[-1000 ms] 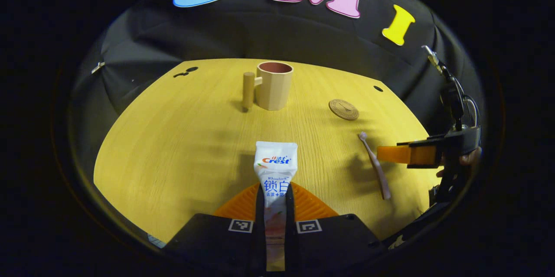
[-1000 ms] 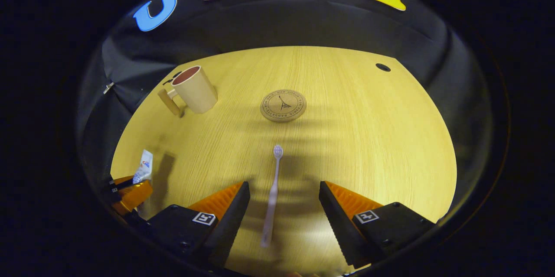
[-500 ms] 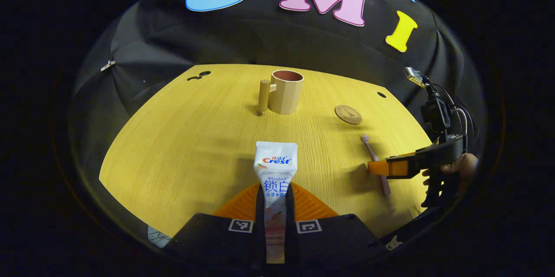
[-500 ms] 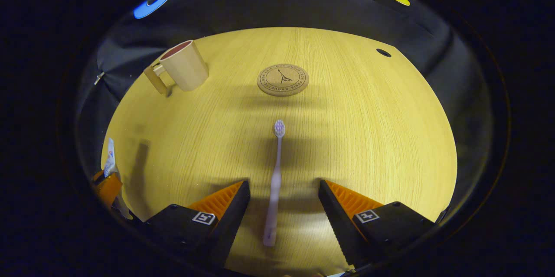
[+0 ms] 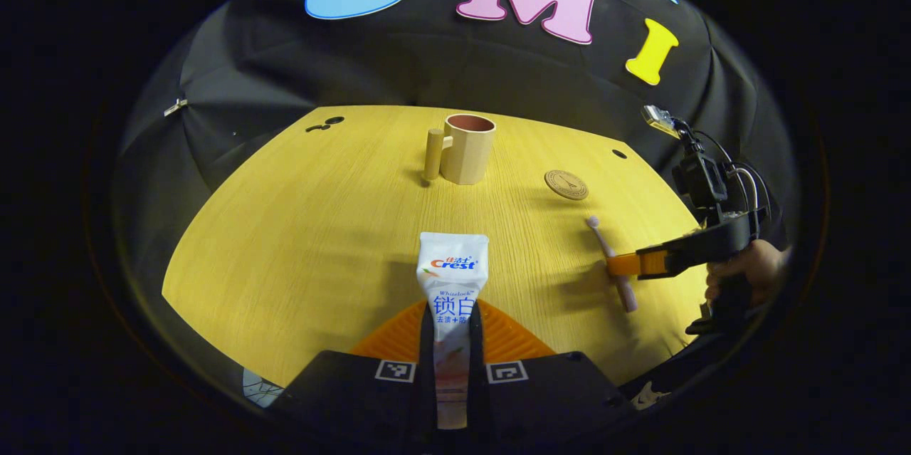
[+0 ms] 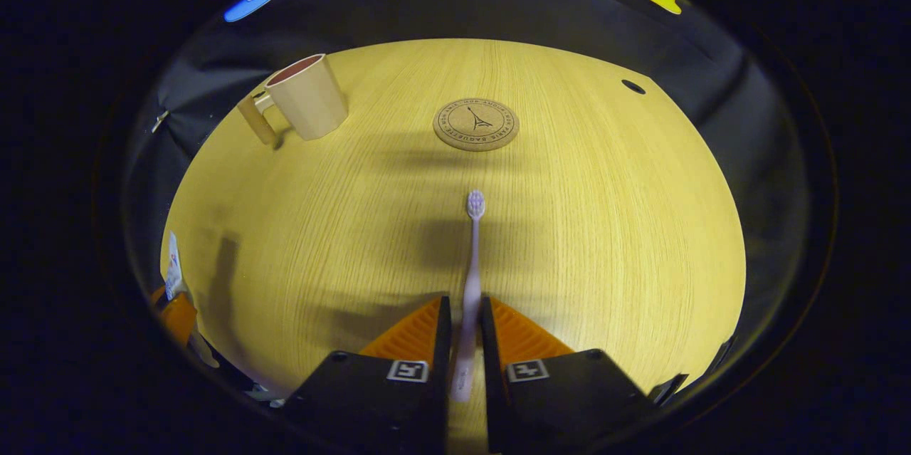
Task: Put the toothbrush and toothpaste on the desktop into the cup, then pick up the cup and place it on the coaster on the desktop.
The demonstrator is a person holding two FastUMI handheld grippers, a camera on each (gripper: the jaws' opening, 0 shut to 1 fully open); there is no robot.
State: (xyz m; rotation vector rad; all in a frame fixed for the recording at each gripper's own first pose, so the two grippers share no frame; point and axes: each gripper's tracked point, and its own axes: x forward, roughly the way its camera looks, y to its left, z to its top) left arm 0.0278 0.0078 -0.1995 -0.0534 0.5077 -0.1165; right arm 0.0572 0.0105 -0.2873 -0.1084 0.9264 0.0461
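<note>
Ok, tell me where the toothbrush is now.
In the right gripper view the toothbrush lies between the right claw fingers, head pointing toward the coaster, cup far left.

Staged recording booth: black cloth wall [image 5: 427, 63] draped behind a bare wooden desktop [image 6: 583, 227], lit from above, no room furnishings.

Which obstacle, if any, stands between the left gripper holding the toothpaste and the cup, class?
Probably none. The left gripper is shut on the toothpaste, and bare desktop lies between it and the upright cup. The coaster, toothbrush and right gripper sit off to one side.
</note>
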